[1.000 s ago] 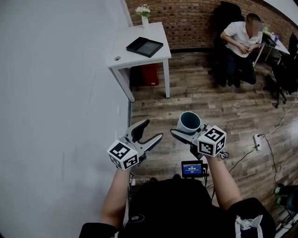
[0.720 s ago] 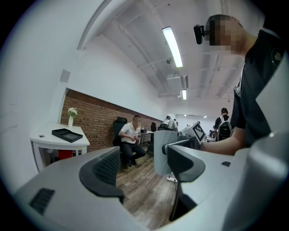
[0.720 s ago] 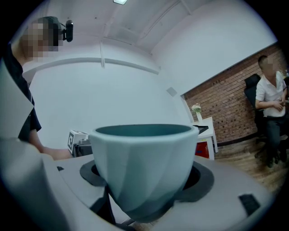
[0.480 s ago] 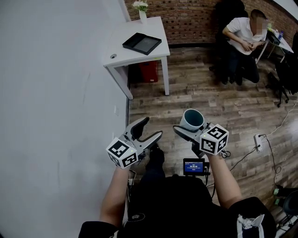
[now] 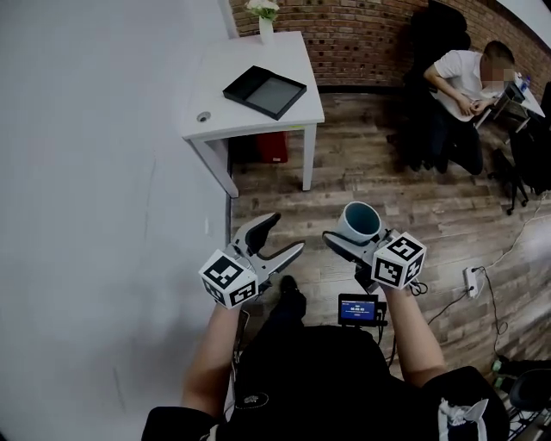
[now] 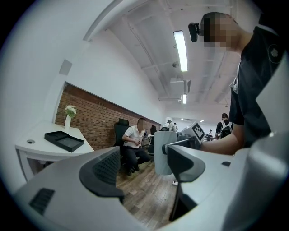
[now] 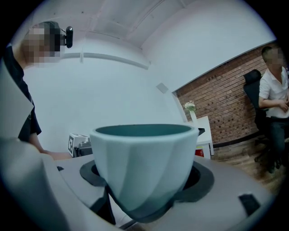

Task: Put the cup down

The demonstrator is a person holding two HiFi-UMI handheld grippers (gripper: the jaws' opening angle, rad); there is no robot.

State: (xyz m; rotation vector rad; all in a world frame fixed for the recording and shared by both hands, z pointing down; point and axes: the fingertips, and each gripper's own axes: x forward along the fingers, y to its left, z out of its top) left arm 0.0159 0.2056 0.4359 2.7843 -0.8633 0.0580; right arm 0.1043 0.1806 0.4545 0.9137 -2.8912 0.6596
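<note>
- The pale blue, faceted ceramic cup (image 5: 359,221) with a dark teal inside is in the air above the wooden plank floor (image 5: 387,177), in front of the person's body. It does not rest on any surface yet.
- The cup stands upright with its mouth up. I think it is kept level like this so that it can go down flat on its base.
- The right claw (image 5: 353,236) is closed on the cup. In the right gripper view the two dark pads press on the lower part of the cup (image 7: 144,158) from both sides, and the rim stays free above them. Such a low grip seems stable, but the jaws will need some room beside the base when the cup lands.
- The left claw (image 5: 277,241) is open and empty. In the left gripper view nothing stands between its jaws (image 6: 144,167); it hangs just beside the right one, apart from the cup, and takes no part in the hold.
- The white tabletop (image 5: 280,56) against the wall is well apart from the cup, further ahead. It carries a flat black tray (image 5: 264,91) and a small white vase with flowers (image 5: 265,17), with bare space around them.
- My judgement is that this tabletop is the likely place for the cup, so the putting down is not yet begun.
</note>
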